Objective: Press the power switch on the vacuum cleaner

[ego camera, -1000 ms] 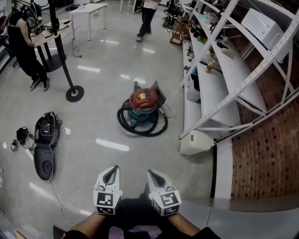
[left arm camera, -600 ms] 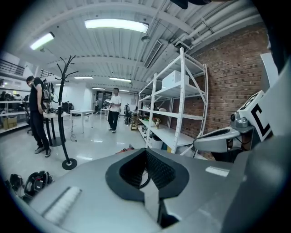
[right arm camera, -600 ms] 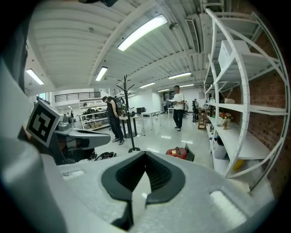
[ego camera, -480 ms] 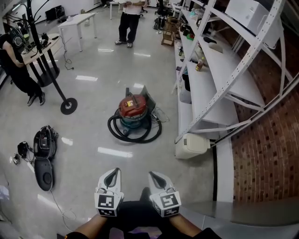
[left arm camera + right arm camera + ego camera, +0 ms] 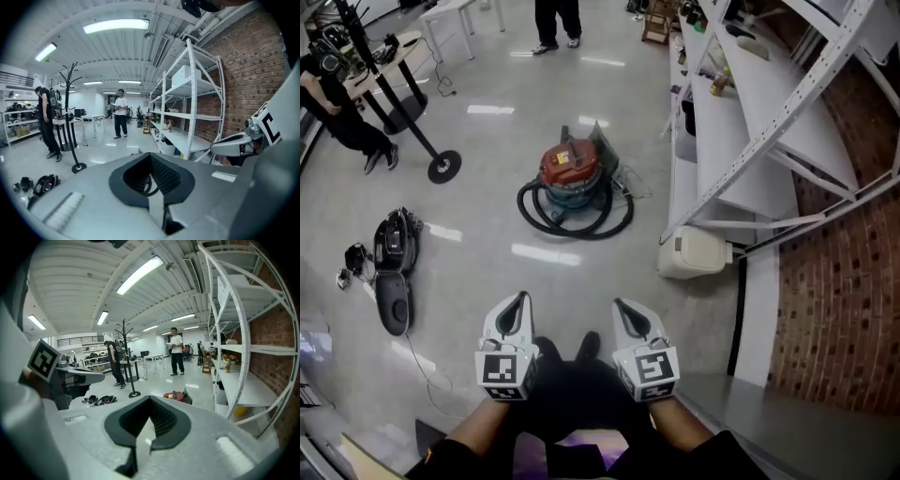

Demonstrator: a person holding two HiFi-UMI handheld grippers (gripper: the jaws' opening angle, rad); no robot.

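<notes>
Vacuum cleaner (image 5: 572,169): on the floor (image 5: 487,262) at my 12 o'clock, well apart from me, black hose (image 5: 577,228) coiled round its base.
Left tongs (image 5: 517,298): jaws closed tip to tip, holding nothing.
Right tongs (image 5: 622,305): closed and empty too, nose aimed at the red lid.
Just changed: both tongs now ride higher and wider apart than a second ago, and the vacuum stays dead ahead.
Meaning: I'd say I'm only approaching; I can't pick out the power switch yet.
</notes>
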